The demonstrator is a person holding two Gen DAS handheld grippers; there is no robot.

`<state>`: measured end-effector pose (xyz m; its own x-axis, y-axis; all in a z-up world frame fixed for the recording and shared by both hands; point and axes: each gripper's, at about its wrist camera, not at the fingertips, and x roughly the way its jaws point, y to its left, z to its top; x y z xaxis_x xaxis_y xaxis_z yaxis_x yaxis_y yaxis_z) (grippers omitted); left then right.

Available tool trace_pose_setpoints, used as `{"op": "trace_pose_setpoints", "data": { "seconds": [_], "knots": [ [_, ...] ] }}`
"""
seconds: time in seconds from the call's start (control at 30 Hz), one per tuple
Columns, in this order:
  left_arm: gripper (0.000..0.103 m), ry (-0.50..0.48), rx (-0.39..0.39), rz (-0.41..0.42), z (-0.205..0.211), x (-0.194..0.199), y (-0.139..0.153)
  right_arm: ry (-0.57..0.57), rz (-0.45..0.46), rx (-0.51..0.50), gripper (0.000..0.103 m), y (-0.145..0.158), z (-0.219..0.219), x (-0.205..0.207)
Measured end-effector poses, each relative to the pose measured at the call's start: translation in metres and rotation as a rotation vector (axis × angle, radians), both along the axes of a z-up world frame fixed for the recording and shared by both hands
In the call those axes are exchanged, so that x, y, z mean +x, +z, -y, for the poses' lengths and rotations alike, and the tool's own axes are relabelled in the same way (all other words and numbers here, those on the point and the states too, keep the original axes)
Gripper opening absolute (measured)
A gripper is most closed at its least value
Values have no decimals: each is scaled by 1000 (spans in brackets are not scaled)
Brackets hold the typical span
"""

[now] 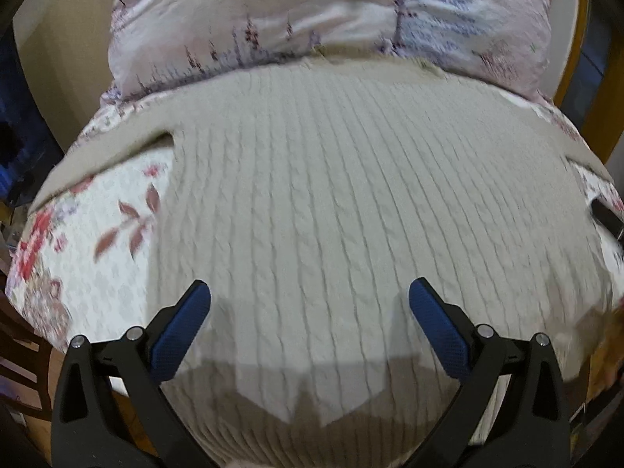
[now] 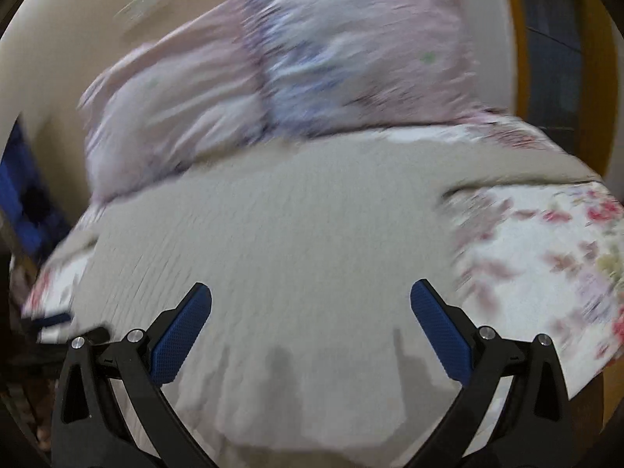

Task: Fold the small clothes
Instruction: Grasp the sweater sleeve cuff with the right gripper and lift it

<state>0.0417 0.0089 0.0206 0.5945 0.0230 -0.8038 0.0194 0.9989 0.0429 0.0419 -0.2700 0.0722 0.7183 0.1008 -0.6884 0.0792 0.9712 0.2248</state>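
A cream cable-knit sweater (image 1: 331, 195) lies spread flat on a floral bedspread (image 1: 89, 273), sleeves out to both sides. My left gripper (image 1: 310, 300) is open and empty, hovering above the sweater's lower part. In the right wrist view the same sweater (image 2: 273, 241) fills the middle, blurred by motion. My right gripper (image 2: 311, 300) is open and empty above the sweater's near part. Part of the other gripper (image 2: 50, 323) shows at the left edge.
Two pink floral pillows (image 1: 312, 15) lie at the head of the bed, touching the sweater's top edge; they also show in the right wrist view (image 2: 273, 62). A wooden frame (image 2: 511, 39) stands at the right. Bedspread (image 2: 546, 265) lies bare right of the sweater.
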Motion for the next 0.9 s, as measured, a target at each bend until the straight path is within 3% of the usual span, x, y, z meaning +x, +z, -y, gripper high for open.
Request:
{"op": "trace_pose_setpoints", "data": {
  "seconds": [0.2, 0.33, 0.43, 0.53, 0.77, 0.9],
  "knots": [
    [101, 39, 41, 60, -10, 35, 27, -208, -48, 105, 101, 13, 98, 54],
    [101, 30, 73, 96, -12, 61, 46, -381, -148, 255, 68, -2, 172, 88],
    [101, -8, 24, 102, -13, 77, 52, -495, -188, 431, 59, -22, 215, 95],
    [101, -32, -38, 118, -15, 93, 55, -571, -215, 553, 57, -42, 241, 98],
    [101, -60, -58, 102, -8, 123, 48, -704, -266, 571, 51, -65, 262, 107],
    [101, -61, -78, 84, -11, 132, 39, -754, -256, 570, 41, -74, 275, 111]
  ]
}}
